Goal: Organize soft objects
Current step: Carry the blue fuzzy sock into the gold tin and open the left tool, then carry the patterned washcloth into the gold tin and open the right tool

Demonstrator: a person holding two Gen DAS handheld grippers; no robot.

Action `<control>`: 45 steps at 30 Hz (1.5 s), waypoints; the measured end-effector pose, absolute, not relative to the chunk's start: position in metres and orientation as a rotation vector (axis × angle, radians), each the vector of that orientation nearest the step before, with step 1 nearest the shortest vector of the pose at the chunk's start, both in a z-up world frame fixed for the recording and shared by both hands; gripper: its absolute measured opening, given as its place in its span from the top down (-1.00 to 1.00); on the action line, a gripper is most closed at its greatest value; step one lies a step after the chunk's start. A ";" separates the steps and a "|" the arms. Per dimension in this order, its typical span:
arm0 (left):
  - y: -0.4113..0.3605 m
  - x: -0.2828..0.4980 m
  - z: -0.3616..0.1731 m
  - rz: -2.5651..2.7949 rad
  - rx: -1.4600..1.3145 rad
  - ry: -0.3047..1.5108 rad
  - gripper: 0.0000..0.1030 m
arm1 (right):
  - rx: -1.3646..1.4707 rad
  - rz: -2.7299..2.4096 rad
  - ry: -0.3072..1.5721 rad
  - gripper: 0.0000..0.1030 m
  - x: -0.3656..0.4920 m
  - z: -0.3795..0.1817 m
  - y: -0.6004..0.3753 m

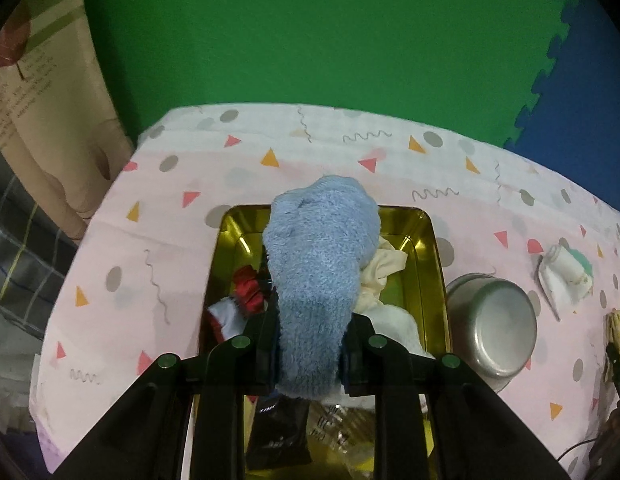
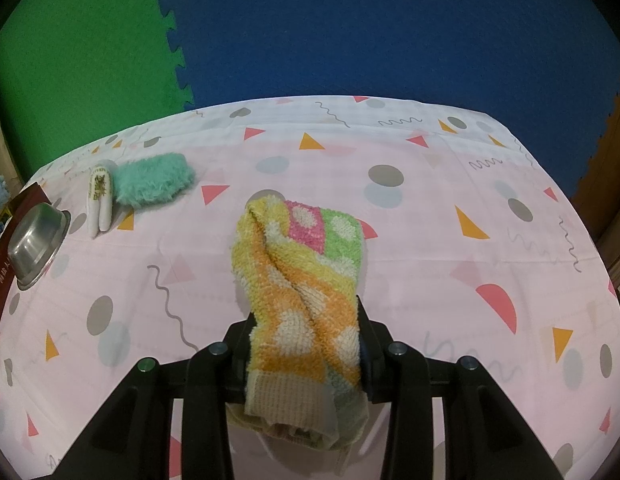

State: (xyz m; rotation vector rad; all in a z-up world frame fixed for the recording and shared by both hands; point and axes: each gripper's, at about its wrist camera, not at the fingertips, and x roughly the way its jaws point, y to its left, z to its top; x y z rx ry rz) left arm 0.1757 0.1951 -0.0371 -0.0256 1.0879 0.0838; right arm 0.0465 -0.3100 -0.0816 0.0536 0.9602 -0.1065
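Note:
My left gripper is shut on a fluffy light-blue cloth, which hangs over a gold metal tin. The tin holds a red and white item, cream and white cloths and dark packets at its near end. My right gripper is shut on a folded terry towel in yellow, orange, pink and green with pale dots, whose far end hangs over the patterned tablecloth. A teal fuzzy cloth and a rolled white cloth lie at the table's left back.
An upturned steel bowl sits just right of the tin; in the right wrist view the steel bowl rests on a dark red lid. Green and blue foam mats cover the floor beyond the table edge. A printed panel stands at the left.

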 end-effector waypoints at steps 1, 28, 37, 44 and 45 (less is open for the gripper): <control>0.195 0.179 -0.041 0.080 -0.029 1.098 0.59 | 0.054 -0.106 0.960 0.23 0.047 -0.081 -0.310; 0.208 0.094 -0.013 0.179 -0.023 0.941 -0.21 | 0.049 -0.108 0.962 0.22 0.047 -0.081 -0.310; 0.212 0.043 -0.016 0.253 -0.039 0.905 -0.33 | 0.045 -0.110 0.963 0.22 0.047 -0.081 -0.310; 0.214 0.020 -0.023 0.294 -0.103 0.871 -0.36 | 0.055 -0.130 0.963 0.22 0.046 -0.081 -0.310; 0.214 0.019 -0.024 0.299 -0.103 0.871 -0.36 | 0.054 -0.137 0.962 0.25 0.047 -0.080 -0.309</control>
